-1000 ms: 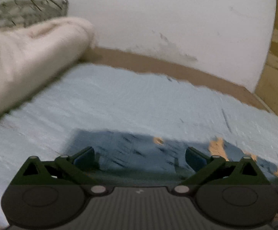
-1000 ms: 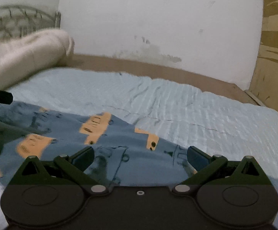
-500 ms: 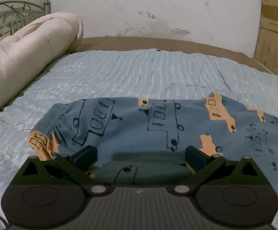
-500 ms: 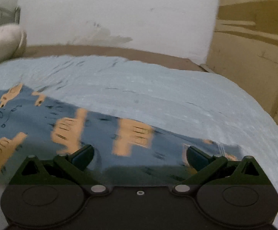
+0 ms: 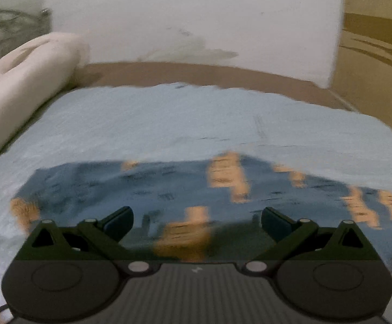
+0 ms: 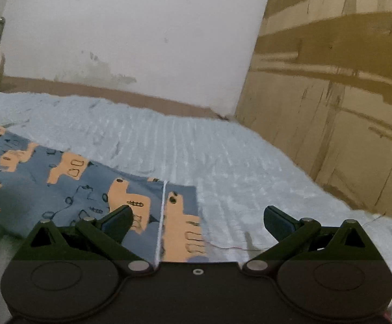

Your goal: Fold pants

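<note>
Blue pants (image 5: 169,189) with orange vehicle prints lie flat on the light blue bedsheet (image 5: 169,118). My left gripper (image 5: 197,222) is open and empty, low over the pants near their left end; this view is blurred. In the right wrist view the pants (image 6: 69,178) lie to the left, and their hemmed leg end (image 6: 181,216) sits between my fingers. My right gripper (image 6: 198,221) is open and empty, just above that hem, with its right finger (image 6: 277,222) over bare sheet.
A rolled cream blanket (image 5: 20,81) lies along the bed's left side, before a metal headboard (image 5: 4,27). A white wall (image 6: 131,32) and brown bed edge (image 6: 115,94) run behind. A wooden wardrobe (image 6: 336,81) stands close on the right.
My left gripper has shifted right along the pants and closer to them. My right gripper has swung right to the leg hem, with the wardrobe now large in view.
</note>
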Demonstrator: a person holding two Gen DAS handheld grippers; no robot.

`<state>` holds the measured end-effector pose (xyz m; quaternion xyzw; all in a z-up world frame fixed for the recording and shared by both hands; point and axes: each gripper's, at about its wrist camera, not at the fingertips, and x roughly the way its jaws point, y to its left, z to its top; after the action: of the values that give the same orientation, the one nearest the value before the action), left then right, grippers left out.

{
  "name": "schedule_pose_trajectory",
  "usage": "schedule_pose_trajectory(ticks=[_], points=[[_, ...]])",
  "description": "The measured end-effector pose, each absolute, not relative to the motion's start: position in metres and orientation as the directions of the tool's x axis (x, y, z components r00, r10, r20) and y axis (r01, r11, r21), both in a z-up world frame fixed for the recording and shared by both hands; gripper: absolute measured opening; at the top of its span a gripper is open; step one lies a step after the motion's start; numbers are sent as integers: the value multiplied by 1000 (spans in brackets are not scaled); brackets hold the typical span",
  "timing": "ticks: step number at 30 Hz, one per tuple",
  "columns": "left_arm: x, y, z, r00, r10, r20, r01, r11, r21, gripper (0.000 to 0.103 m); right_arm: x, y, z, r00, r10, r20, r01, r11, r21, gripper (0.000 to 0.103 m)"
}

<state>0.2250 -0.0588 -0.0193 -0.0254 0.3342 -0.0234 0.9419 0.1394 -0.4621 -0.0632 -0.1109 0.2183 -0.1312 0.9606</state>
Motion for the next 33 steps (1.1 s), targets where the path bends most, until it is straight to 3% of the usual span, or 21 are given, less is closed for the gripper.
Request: schedule_pose_trajectory(ticks=[10,17,23,26,28,33], points=[[240,-191,-32,660,-346,-666,361,924,-123,102,75,-475,-40,895,-15,-446,59,995,84,102],[235,-218,-56,638,-313,-704,406,913,-39,102,75,-489,-44,836,180,-518,20,934,357,102],[232,-213,-61,640,-306,-705,435,900,4,102,91,-500,-47,844,180,-505,107,867,487,99],[235,-211,-59,634,-305,-710,434,901,1,102,97,-510,-52,868,152,-472,172,800,575,86],[238,-212,-54,631,-308,-712,429,903,-11,102,96,-513,-54,884,123,-450,205,764,612,64],[256,-229,-34,626,-377,-683,435,895,-96,102,96,-524,-64,890,59,-452,291,690,663,21]])
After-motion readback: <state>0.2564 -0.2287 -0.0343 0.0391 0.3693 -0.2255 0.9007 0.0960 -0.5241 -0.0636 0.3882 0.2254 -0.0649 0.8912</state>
